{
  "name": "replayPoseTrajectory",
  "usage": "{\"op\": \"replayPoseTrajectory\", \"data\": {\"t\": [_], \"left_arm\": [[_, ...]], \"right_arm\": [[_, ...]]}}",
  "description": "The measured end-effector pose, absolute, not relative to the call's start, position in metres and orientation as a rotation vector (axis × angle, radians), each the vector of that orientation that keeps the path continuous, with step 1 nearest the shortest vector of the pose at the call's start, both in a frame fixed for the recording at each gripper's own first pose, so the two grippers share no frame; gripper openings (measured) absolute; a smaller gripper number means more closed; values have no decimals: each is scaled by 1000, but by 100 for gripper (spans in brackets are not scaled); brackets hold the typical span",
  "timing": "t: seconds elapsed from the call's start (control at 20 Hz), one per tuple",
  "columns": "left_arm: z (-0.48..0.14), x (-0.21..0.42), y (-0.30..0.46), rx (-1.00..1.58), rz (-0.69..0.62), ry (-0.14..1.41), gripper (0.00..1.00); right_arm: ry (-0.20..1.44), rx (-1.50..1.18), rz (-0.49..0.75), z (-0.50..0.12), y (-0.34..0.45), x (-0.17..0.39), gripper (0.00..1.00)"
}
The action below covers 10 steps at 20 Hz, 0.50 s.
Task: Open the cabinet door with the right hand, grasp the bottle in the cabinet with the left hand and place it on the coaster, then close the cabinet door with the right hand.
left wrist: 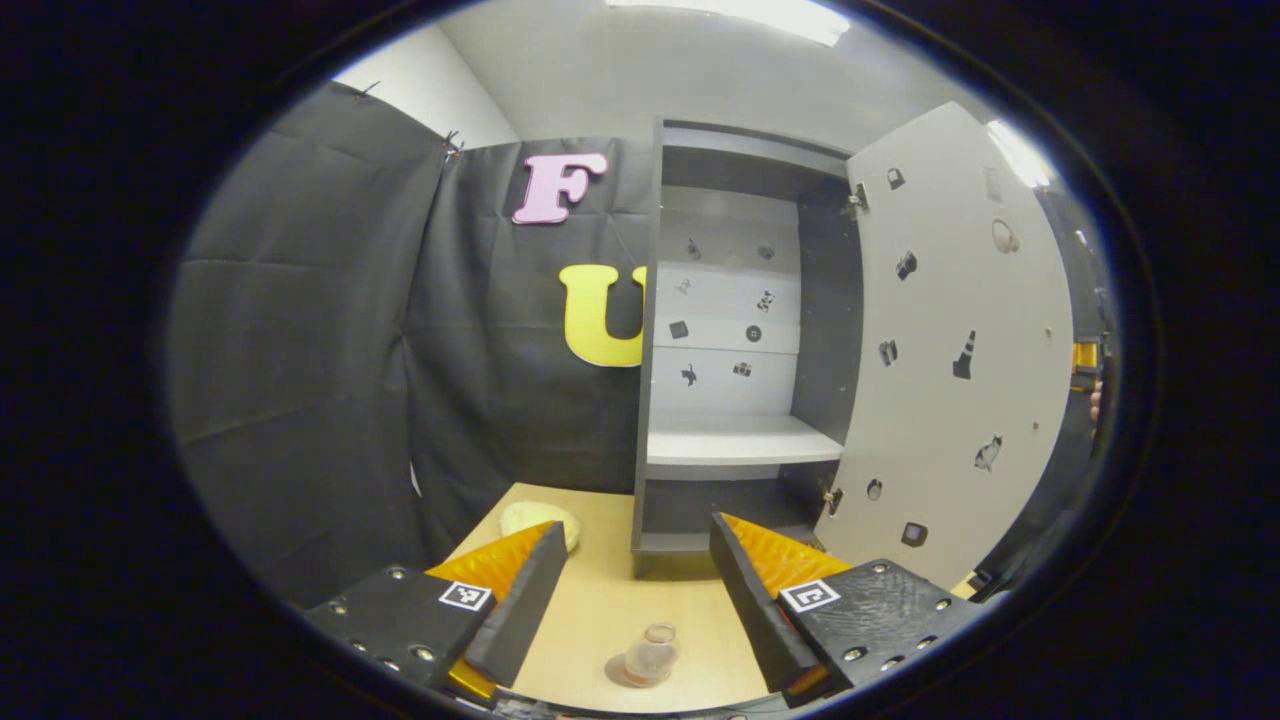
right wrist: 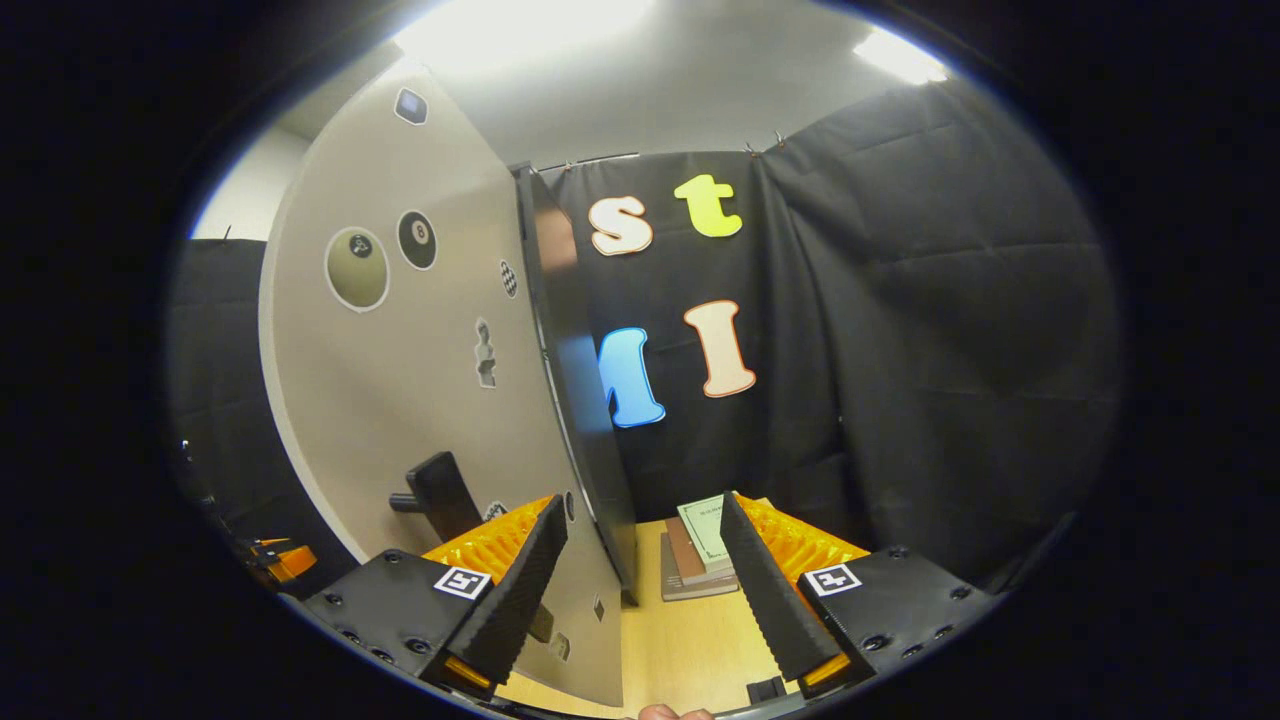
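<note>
In the left gripper view, the left gripper [left wrist: 632, 590] is held with its fingers spread wide and empty; the small clear plastic bottle [left wrist: 651, 655] is seen standing between them on its round coaster [left wrist: 622, 675] on the pale wooden bench [left wrist: 600, 600], so placing is judged done. Beyond the fingertips, the grey cabinet [left wrist: 745, 340] stands open. In the right gripper view, the right gripper [right wrist: 640, 580] is also held wide and empty, the pale sticker-covered cabinet door [right wrist: 420, 400] edge between its fingers, the black handle [right wrist: 435, 490] just left. Closing remains.

Black blocky left gripper [left wrist: 632, 600] and right gripper [right wrist: 640, 590] bodies, silver screws, square black-and-white markers on top, ribbed orange finger backs (dark inner pads).
</note>
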<state>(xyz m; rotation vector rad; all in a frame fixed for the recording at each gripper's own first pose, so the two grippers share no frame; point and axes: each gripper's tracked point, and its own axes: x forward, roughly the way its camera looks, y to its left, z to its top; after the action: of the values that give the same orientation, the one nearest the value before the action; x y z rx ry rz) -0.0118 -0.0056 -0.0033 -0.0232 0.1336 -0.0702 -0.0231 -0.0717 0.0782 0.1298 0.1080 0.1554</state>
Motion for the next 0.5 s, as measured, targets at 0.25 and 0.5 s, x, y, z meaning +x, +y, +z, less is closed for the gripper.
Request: {"op": "replayPoseTrajectory", "data": {"t": [0.25,0.5], "left_arm": [[-6,-19,1,-110,-69,158,91],[-8,-25,22,-86,-39,165,89]], "right_arm": [[116,132,123,76,-67,-25,98],[123,116,146,74,-35,-30,98]]}}
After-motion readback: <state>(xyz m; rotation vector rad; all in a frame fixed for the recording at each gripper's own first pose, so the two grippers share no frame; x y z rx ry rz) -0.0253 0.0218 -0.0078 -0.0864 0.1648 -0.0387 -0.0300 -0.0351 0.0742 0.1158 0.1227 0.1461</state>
